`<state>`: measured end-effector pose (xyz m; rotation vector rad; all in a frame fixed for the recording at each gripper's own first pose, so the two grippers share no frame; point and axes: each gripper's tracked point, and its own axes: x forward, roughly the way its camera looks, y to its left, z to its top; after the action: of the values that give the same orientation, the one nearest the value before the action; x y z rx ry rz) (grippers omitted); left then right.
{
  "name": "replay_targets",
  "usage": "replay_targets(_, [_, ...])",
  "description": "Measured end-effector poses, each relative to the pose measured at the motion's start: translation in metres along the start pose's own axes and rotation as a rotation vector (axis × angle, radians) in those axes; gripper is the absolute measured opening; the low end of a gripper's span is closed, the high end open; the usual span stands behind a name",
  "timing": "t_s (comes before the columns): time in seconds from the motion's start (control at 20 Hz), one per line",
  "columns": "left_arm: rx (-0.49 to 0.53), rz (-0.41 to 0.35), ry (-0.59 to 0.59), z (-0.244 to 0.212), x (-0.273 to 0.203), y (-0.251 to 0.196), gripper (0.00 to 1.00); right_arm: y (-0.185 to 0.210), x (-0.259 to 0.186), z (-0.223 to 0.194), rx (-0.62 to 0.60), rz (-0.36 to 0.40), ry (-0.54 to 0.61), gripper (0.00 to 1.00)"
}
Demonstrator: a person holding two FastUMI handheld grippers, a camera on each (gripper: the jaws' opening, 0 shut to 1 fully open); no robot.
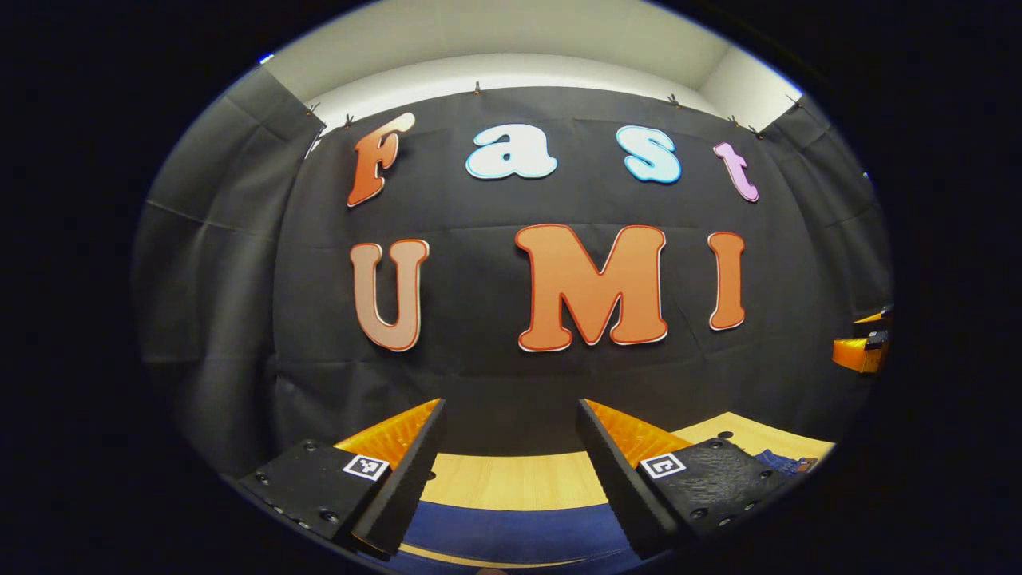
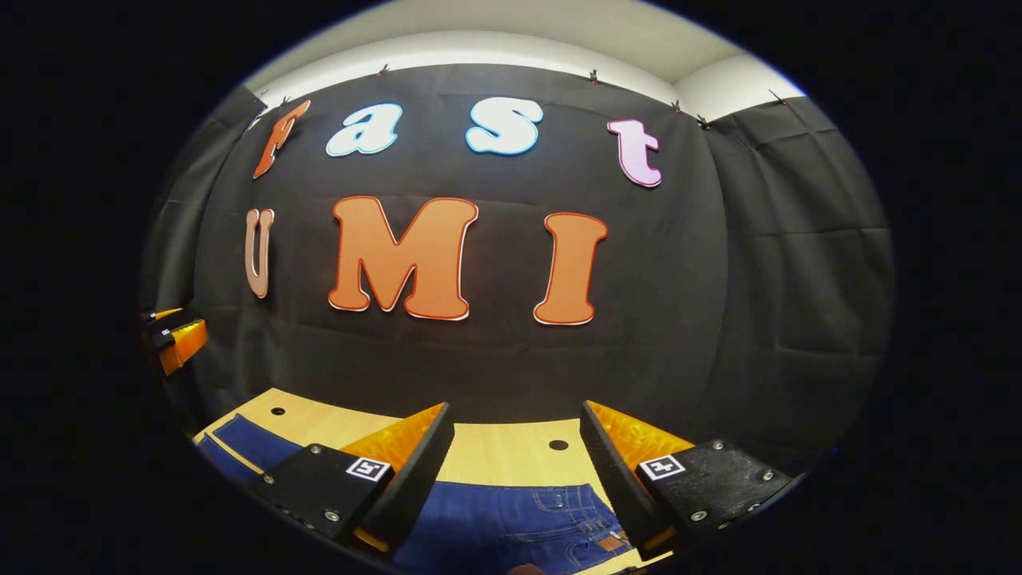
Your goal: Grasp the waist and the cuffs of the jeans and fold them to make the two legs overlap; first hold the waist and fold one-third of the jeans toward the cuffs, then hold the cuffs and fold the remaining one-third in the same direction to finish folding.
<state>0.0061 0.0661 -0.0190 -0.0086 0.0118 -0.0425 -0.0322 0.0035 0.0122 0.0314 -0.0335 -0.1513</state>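
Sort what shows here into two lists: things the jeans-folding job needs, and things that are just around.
Needed for the job:
- blue denim jeans, lying flat on the table
- left gripper, open, above the jeans
- right gripper, open, over the pocket end

Just around:
- light wooden table with small round holes

A light wooden table point(image 2: 495, 447) with small round holes stands against a black cloth wall point(image 2: 718, 319).

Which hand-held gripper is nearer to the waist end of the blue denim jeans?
Right. The right hand-held gripper hovers open above the jeans' waist; the left hand-held gripper hovers open over plain denim further along.
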Motion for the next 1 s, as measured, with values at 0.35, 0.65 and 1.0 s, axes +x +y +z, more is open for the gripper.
replay_targets(0.35, [-0.012, 0.084, 0.04, -0.023, -0.019, 0.055, 0.99, 0.006, -0.009, -0.025, -0.015, 0.009, 0.037, 0.98])
replay_targets(0.65, [-0.046, 0.163, 0.163, -0.069, -0.038, 0.1, 0.98, -0.02, -0.018, -0.073, 0.055, -0.033, 0.205, 0.98])
replay_targets(1.0, [-0.067, 0.238, 0.342, -0.137, -0.069, 0.137, 0.98, -0.039, -0.025, -0.129, 0.172, -0.063, 0.4, 0.97])
